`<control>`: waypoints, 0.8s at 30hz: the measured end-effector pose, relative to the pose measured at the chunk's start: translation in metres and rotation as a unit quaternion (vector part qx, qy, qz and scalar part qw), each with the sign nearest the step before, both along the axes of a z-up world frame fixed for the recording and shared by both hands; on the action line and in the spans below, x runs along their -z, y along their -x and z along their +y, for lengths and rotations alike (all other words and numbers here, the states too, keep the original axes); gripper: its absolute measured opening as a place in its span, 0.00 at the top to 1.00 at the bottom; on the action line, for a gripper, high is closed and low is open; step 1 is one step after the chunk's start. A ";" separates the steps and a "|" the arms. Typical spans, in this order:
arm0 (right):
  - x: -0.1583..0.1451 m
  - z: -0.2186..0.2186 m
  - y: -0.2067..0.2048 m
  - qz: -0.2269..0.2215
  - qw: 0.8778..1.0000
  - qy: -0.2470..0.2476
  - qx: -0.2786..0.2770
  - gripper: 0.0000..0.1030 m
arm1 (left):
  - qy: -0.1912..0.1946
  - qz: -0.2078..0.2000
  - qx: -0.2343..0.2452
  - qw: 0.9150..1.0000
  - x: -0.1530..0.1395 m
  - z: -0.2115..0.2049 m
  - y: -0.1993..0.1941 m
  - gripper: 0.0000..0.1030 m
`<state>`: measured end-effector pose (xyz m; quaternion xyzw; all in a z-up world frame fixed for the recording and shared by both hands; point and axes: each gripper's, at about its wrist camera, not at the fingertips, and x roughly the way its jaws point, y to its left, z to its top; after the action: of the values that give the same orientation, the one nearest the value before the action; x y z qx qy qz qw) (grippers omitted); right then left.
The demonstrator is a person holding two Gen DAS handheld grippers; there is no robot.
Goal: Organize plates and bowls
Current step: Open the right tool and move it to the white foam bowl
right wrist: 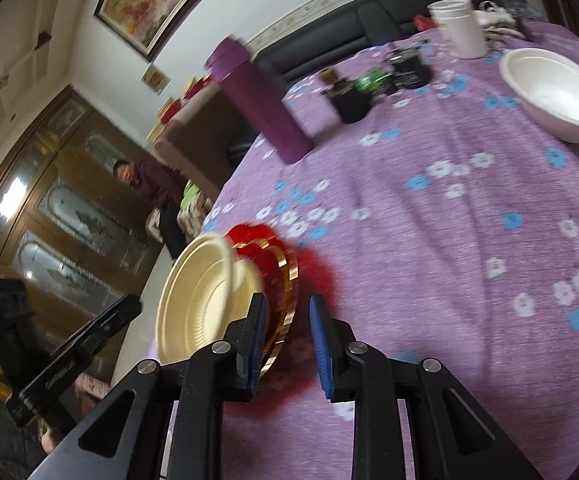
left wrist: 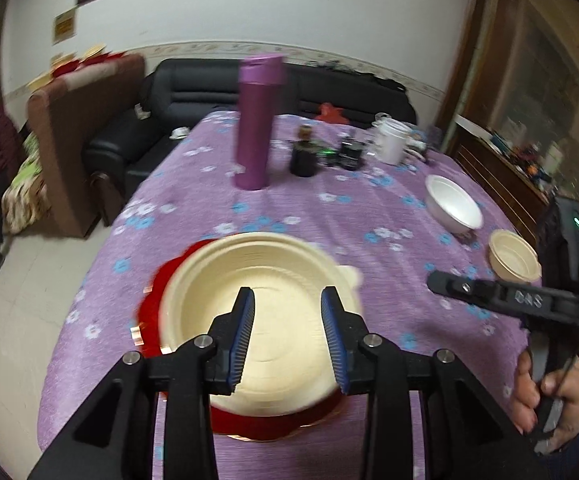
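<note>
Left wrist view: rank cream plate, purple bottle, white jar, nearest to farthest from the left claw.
1. Cream plate: right under the open left claw, stacked on the red plates at the near table edge.
2. Purple bottle: mid-table, upright, slightly left of centre.
3. White jar: far end of the table, to the right, past the dark jars.

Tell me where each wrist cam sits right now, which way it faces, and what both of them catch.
Left wrist: above the table's near edge, looking down its open left gripper at the cream bowl on the red plates; the right gripper and right hand show at right.
Right wrist: tilted, right of the stack, its open fingers straddling the red plates' rim; the left gripper shows at left.
Shared: cream bowl, purple flask, white bowl, purple tablecloth.
</note>
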<state>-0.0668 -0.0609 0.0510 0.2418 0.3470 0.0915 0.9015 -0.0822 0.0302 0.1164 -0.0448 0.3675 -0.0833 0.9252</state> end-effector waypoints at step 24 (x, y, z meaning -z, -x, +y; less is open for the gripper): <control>-0.044 -0.243 0.011 0.020 0.969 0.023 0.244 0.75 | -0.062 0.066 0.161 0.983 0.053 -0.162 -0.014 0.62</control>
<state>-0.0781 -0.3044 0.0945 0.3000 0.2976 -0.1438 0.8948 -0.0682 -0.1316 0.0638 0.0672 0.4342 -0.2055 0.8745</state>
